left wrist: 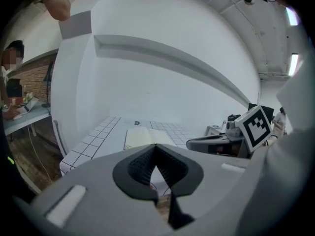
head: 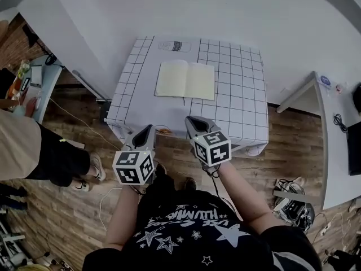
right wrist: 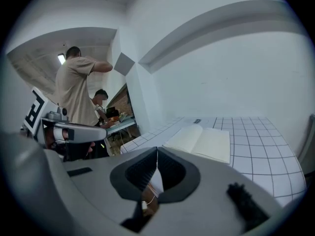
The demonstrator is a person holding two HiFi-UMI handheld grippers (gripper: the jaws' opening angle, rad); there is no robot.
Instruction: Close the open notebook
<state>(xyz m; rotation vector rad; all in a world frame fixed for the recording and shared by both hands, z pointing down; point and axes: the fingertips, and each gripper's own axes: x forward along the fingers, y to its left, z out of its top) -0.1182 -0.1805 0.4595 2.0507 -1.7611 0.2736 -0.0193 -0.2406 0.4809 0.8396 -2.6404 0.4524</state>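
While left gripper (head: 149, 129) and right gripper (head: 191, 119) hover closed, empty, the notebook (head: 185, 79) lies open on a gridded table (head: 240, 97) (label (head: 175, 46) unreadable)

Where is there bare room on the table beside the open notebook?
The widest bare patch of the table lies right of the notebook, out to the right edge. A narrower strip runs along its left. The front strip is tighter: the left claw and right claw, both shut, hover at the near edge. A small label sits behind the notebook.
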